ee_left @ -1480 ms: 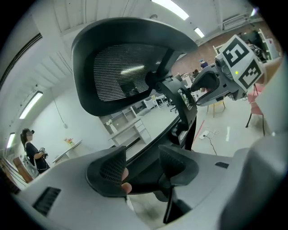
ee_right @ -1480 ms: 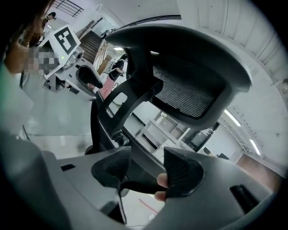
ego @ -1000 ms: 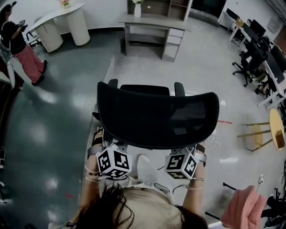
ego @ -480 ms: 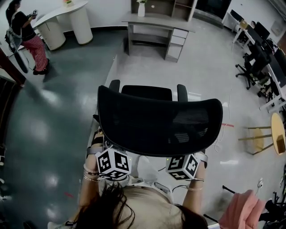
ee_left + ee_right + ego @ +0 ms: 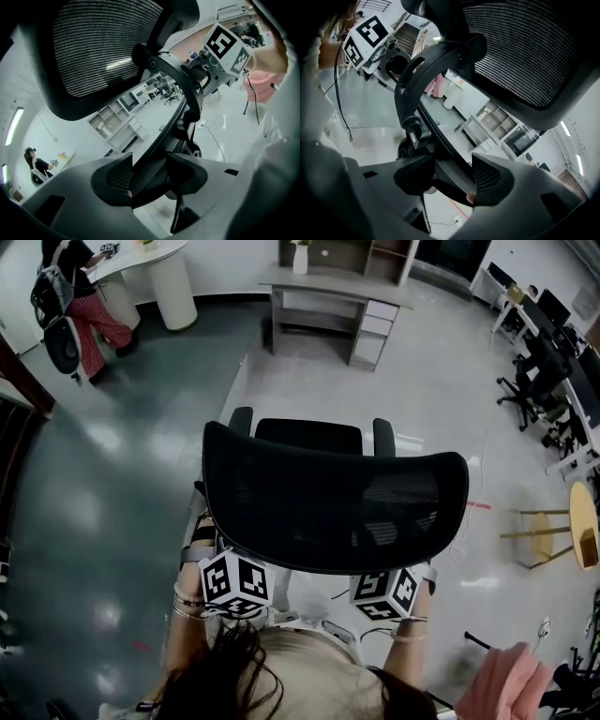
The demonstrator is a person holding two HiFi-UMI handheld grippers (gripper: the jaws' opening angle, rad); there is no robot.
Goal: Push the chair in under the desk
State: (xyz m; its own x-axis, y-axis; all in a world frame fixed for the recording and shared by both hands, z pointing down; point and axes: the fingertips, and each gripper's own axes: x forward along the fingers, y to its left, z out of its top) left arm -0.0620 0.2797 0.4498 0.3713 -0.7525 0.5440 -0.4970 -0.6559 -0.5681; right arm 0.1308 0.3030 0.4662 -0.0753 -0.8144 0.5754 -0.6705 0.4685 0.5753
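The left gripper [image 5: 149, 176] and right gripper [image 5: 452, 177] each pinched a strut of the chair [image 5: 333, 493] just ahead; the desk [image 5: 330, 285] stood well beyond. Mid-push, I reckoned: next it needed steady forward rolling.

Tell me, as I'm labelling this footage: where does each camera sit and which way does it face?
Head view: on the head, facing steeply down at the chair; hair and forearms show.
Left gripper view: on the left gripper, facing forward along its jaws clamping the chair.
Right gripper view: on the right gripper, likewise.
All share chair and desk.
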